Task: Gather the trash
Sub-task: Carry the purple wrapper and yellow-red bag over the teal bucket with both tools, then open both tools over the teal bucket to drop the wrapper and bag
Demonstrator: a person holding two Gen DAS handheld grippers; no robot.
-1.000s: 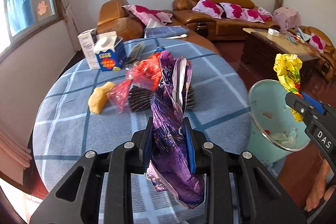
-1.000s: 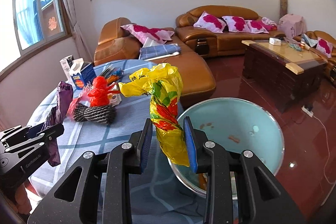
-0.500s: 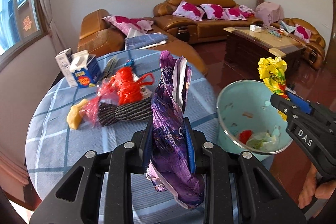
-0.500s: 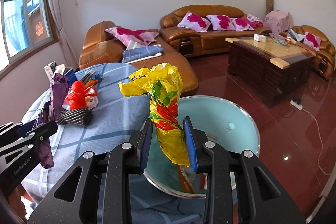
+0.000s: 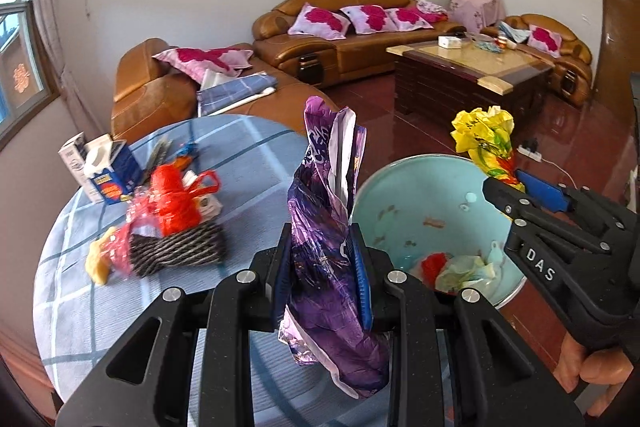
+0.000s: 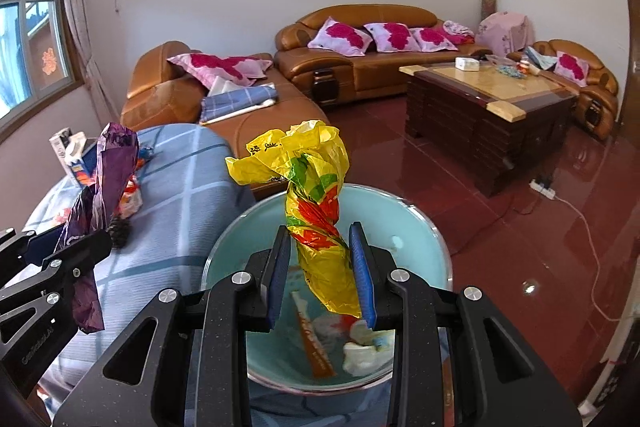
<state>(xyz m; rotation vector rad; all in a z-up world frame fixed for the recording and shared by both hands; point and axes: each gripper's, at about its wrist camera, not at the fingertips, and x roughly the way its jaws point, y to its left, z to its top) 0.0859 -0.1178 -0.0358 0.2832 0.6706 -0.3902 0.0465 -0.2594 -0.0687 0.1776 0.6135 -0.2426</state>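
The round tabletop [image 5: 248, 163], covered in a blue checked cloth, is being used as the sorting surface, and uncollected items are lying on its far side: a blue milk carton [image 5: 110, 169], a red plastic bag [image 5: 174, 201] resting on a dark woven bundle [image 5: 176, 253], and a yellow scrap [image 5: 98, 261] at the bundle's left end.

Just beside the tabletop's edge, the pale turquoise bin [image 6: 420, 235] is being kept within reach of both hands, presumably so that trash can be dropped without walking. Inside it, crumpled white paper [image 6: 366, 351], an orange strip-like wrapper [image 6: 314, 347] and a red scrap [image 5: 434, 263] are lying at the bottom.

The purple wrapper [image 5: 328, 247] is being pinched upright by the left hand-held gripper [image 5: 322, 281], its jaws pressed against the foil; it is being held over the tabletop's edge, beside the bin rim rather than above the opening.

The yellow wrapper [image 6: 316, 211] is being held in the right hand-held gripper [image 6: 322, 277] directly above the bin's opening. The jaws are standing slightly apart from the twisted plastic on the left side, so a release is probably being made or is imminent.
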